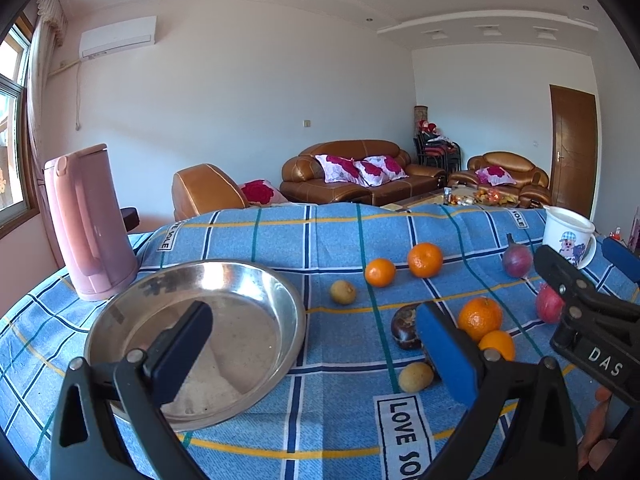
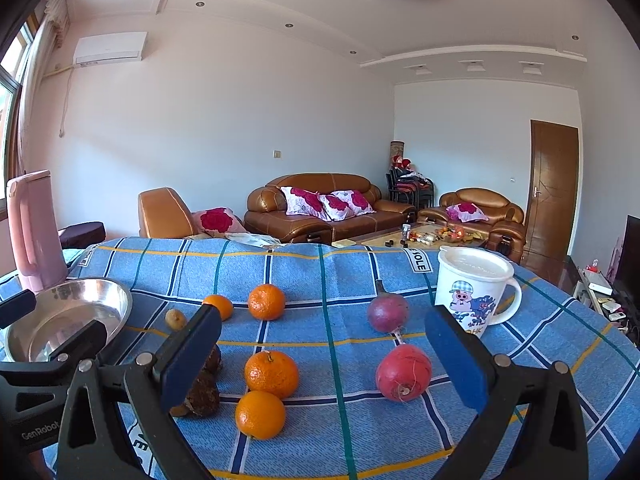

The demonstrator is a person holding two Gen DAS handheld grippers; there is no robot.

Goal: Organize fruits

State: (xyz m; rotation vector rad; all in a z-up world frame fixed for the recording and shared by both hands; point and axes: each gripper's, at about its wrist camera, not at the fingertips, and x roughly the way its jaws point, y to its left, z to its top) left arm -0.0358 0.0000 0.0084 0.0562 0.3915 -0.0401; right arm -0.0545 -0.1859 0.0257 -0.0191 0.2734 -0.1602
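Observation:
A bare steel bowl (image 1: 256, 280) (image 2: 116, 300) sits at the table's left. Several oranges lie on the blue checked cloth: two far ones (image 1: 425, 259) (image 1: 379, 272) and two near ones (image 2: 271, 374) (image 2: 260, 414). A red round fruit (image 2: 403, 372) and a purple one (image 2: 387, 313) lie to the right. Two small yellow-brown fruits (image 1: 343, 291) (image 1: 415, 377) and a dark brown one (image 1: 406, 326) lie mid-table. My left gripper (image 1: 316, 352) hangs open over the bowl's right rim, holding nothing. My right gripper (image 2: 324, 360) stands open above the near oranges and red fruit.
A pink kettle (image 1: 88, 220) stands behind the bowl at the far left. A white lidded mug (image 2: 472, 288) with a cartoon print stands at the right. Sofas (image 1: 360, 172) and a low table fill the room beyond the table's far edge.

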